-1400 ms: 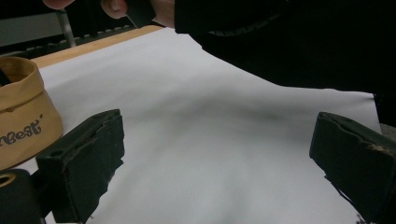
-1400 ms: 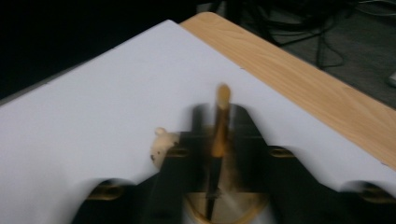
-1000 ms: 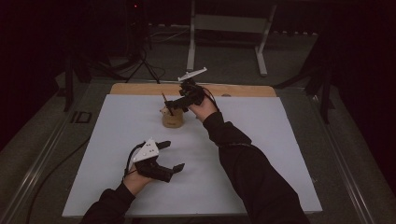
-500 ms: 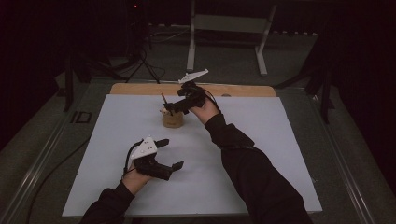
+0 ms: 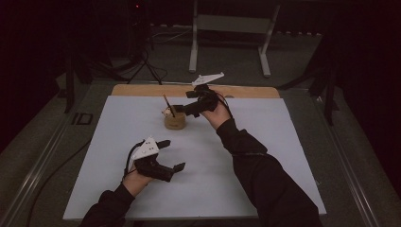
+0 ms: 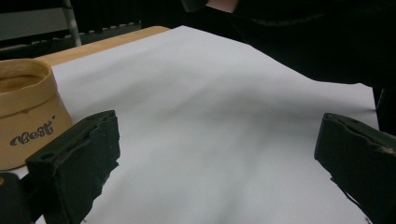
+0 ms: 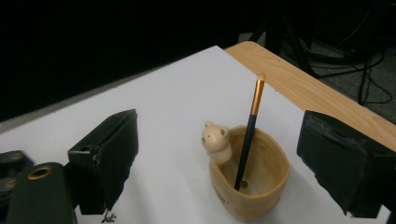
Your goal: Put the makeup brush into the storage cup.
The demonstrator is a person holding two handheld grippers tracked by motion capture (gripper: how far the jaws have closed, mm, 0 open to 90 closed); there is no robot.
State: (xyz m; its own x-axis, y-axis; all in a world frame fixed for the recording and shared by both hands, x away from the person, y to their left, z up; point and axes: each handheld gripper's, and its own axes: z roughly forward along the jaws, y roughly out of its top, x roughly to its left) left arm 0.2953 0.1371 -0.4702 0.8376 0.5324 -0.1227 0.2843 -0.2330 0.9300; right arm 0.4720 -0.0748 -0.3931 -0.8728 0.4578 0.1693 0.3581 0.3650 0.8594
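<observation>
Two handheld grippers work over a white sheet (image 5: 265, 156) that covers a table with a wooden edge (image 5: 142, 90) along its far side. Near the far middle of the sheet stands a small tan holder (image 5: 174, 121), a squat cup with a little bear figure (image 7: 215, 139) on its rim and dark script lettering on its side. One pencil (image 7: 249, 128) with a dark shaft, a gold band and a pale tip stands inside the holder, leaning a little, its lower end resting on the cup's floor. From the high view, the right gripper (image 5: 182, 109) is held above the sheet just beside the holder on its right, with the person's right hand (image 5: 215, 109) behind it and a dark sleeve (image 5: 265, 184) running back toward the near edge. Its jaws are spread wide and grip nothing; in the right gripper view the holder and pencil sit between and beyond the two black jaws, apart from both. Closer to the person, the left gripper (image 5: 172, 155) hovers low over bare sheet, well apart from the holder. Its jaws are also spread wide and empty, and the left gripper view shows plain white sheet between them, with the holder off to one side beyond one jaw.
</observation>
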